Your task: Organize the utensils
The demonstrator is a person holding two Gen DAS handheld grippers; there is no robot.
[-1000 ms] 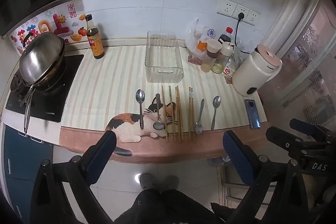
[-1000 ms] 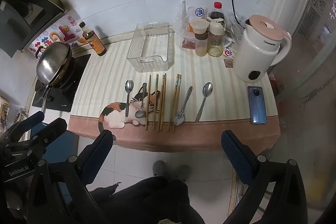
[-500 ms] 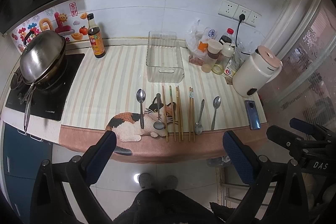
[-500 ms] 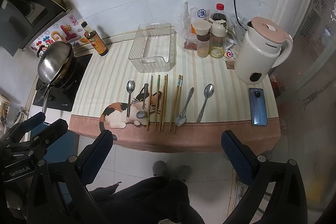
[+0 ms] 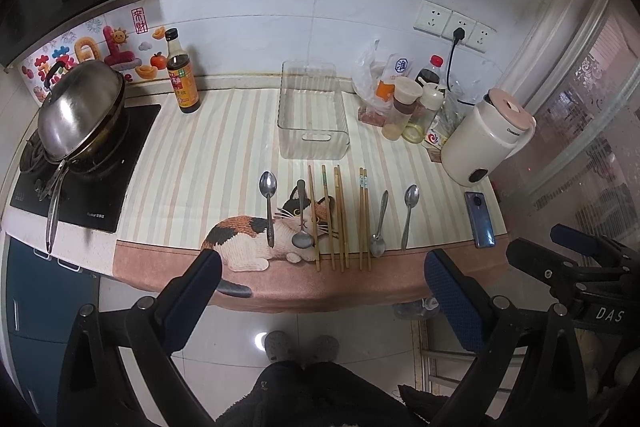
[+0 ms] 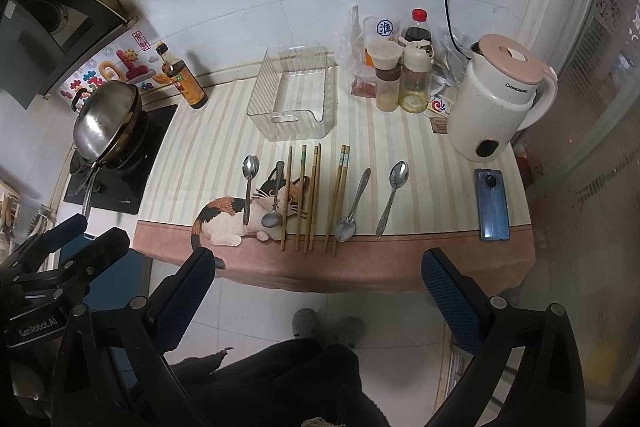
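Likely thin, stiff, slippery spoons and chopsticks lie flat on table: pinch mid-handle; both grippers' fingers spread, empty

Left gripper: jaws spread wide, nothing between them. Blue-padded fingers at 7 o'clock and 5 o'clock of its own view, black linkage arms running down to the lower frame edge. Same gripper also shows in the right wrist view at 8–9 o'clock, tips pointing up and right, parted.

Right gripper: jaws likewise wide apart, holding nothing. Padded fingers at 7 and 5 o'clock. Seen from the left wrist view at 4 o'clock, tips pointing left, parted.

Both grippers level with each other, side by side.
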